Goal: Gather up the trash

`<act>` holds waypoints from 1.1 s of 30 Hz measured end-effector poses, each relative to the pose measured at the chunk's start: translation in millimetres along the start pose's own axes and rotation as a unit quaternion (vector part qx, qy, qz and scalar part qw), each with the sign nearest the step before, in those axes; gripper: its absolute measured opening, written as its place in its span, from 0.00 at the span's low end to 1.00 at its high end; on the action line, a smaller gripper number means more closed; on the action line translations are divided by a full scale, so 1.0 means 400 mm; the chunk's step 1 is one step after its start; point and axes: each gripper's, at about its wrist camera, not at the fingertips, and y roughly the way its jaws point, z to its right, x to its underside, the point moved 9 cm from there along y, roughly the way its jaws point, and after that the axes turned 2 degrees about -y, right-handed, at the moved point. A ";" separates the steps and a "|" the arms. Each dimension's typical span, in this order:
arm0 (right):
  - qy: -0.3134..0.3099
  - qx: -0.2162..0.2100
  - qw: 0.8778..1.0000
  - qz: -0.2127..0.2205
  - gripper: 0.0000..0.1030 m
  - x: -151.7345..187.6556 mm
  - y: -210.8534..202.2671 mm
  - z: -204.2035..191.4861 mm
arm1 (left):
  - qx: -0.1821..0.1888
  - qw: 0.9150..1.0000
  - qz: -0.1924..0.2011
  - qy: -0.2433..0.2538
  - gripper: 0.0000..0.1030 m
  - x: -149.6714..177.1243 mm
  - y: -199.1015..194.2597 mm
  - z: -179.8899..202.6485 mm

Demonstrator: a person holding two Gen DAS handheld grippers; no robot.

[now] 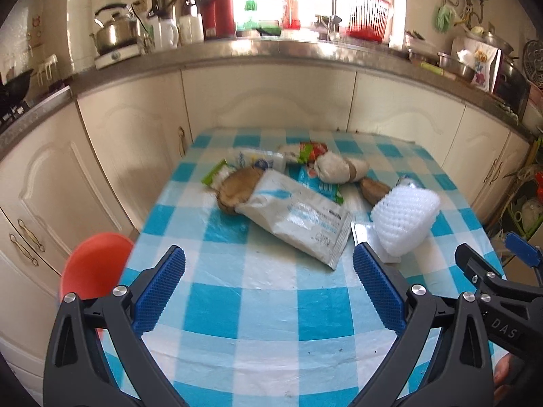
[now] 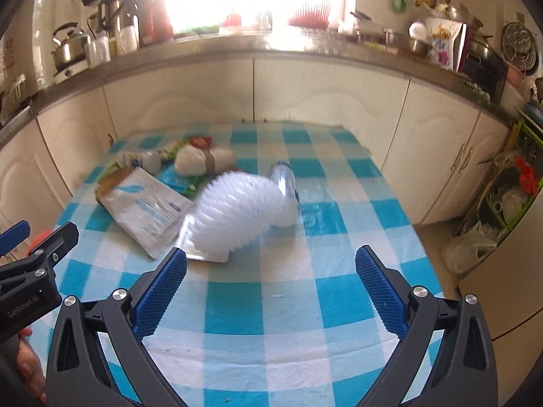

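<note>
From the left wrist, our left gripper point(image 1: 268, 268) hovers with fingers apart, empty, near the crumpled white plastic pouch point(image 1: 298, 217); we judge collecting has yet to begin. From the right wrist, our right gripper point(image 2: 271, 268) gapes too, nearest the white foam net sleeve point(image 2: 237, 207) on the blue-checked tablecloth point(image 2: 271, 308), kitchen cabinets beyond.

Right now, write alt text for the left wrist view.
The open left gripper hovers over a blue-checked table facing a trash pile: a white pouch, foam fruit net and wrappers. Kitchen cabinets and a cluttered counter stand behind.
</note>
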 end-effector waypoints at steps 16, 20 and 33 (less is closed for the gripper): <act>-0.014 -0.034 0.989 0.142 0.96 -0.136 -0.303 -0.077 | -0.016 0.993 0.112 -0.021 0.97 -0.100 -0.244 -0.098; -0.012 -0.034 0.986 0.165 0.96 -0.149 -0.354 -0.077 | -0.020 0.992 0.126 -0.021 0.97 -0.105 -0.280 -0.114; -0.003 -0.031 0.980 0.195 0.96 -0.160 -0.413 -0.064 | -0.031 0.988 0.152 -0.019 0.97 -0.116 -0.345 -0.132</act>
